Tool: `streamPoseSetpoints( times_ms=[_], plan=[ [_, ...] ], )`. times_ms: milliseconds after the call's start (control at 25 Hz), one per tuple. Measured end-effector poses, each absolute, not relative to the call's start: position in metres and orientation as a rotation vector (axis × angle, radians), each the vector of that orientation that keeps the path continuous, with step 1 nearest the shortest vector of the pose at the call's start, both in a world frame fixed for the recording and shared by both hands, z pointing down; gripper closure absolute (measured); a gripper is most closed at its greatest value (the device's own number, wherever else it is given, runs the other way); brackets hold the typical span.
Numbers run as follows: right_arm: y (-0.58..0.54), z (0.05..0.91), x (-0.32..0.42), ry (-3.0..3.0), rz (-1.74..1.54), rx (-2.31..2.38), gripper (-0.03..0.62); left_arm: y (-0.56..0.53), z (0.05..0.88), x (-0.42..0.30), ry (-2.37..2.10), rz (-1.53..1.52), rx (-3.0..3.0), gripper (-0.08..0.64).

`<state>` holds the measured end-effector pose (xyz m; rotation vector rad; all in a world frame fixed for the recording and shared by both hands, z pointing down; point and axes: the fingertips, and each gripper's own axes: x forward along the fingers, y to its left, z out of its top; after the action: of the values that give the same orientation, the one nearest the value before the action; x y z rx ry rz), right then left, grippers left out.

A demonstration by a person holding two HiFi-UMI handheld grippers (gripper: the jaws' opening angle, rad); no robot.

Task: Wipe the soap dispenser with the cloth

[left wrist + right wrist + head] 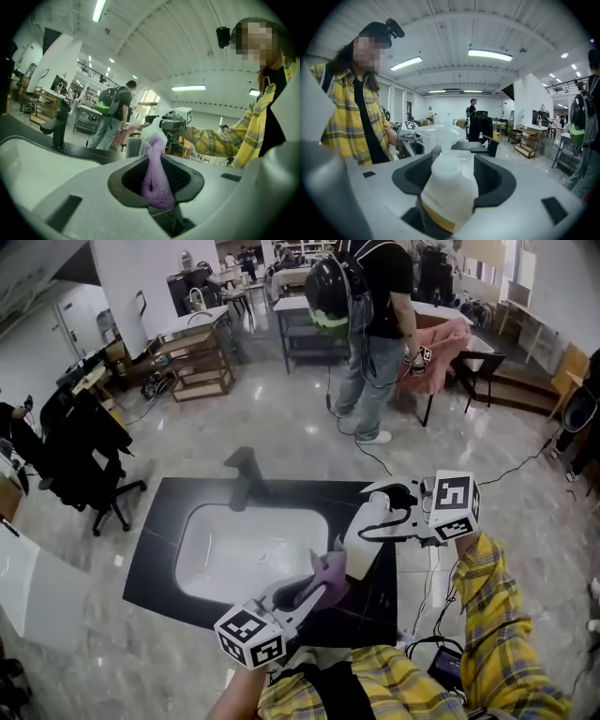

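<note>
Black counter under dispenser. Right gripper jaws wide around it, unclamped; left gripper jaws pinch cloth just beside. Risk: cloth pressure topples the loose dispenser.

Dispenser 1; cloth 1; sink 1; faucet 1; grippers 2: left gripper, right gripper.

White sink, black faucet

Cloth fuzzy terry (nubby pile); soap dispenser smooth plastic, seemingly matt; countertop glossy.
</note>
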<state>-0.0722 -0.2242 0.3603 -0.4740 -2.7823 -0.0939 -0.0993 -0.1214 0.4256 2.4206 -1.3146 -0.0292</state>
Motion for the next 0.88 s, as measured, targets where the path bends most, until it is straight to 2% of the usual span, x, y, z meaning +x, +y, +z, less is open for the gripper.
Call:
streamPoseSetpoints(
  times_ms=[200, 280, 320, 880],
  plan=[
    [-0.219, 0.361, -0.071, -2.722, -0.170, -0.590, 0.345, -0.128, 0.420, -0.094, -1.328, -0.033, 2.420, 0.494],
    [-0.215, 0.359, -0.067, -2.706, -0.172, -0.639, 0.409, -0.132, 0.417, -0.092, -1.334, -0.037, 2.419, 0.494],
    [-0.215, 0.359, -0.066, -2.701, -0.172, -0.646, 0.417, -0.133, 0.416, -0.092, -1.336, -0.039, 2.418, 0.494],
    [-0.230, 0.362, -0.075, -2.756, -0.123, -0.311, 0.425, -0.148, 0.412, -0.116, -1.341, -0.090, 2.428, 0.494]
  ],
)
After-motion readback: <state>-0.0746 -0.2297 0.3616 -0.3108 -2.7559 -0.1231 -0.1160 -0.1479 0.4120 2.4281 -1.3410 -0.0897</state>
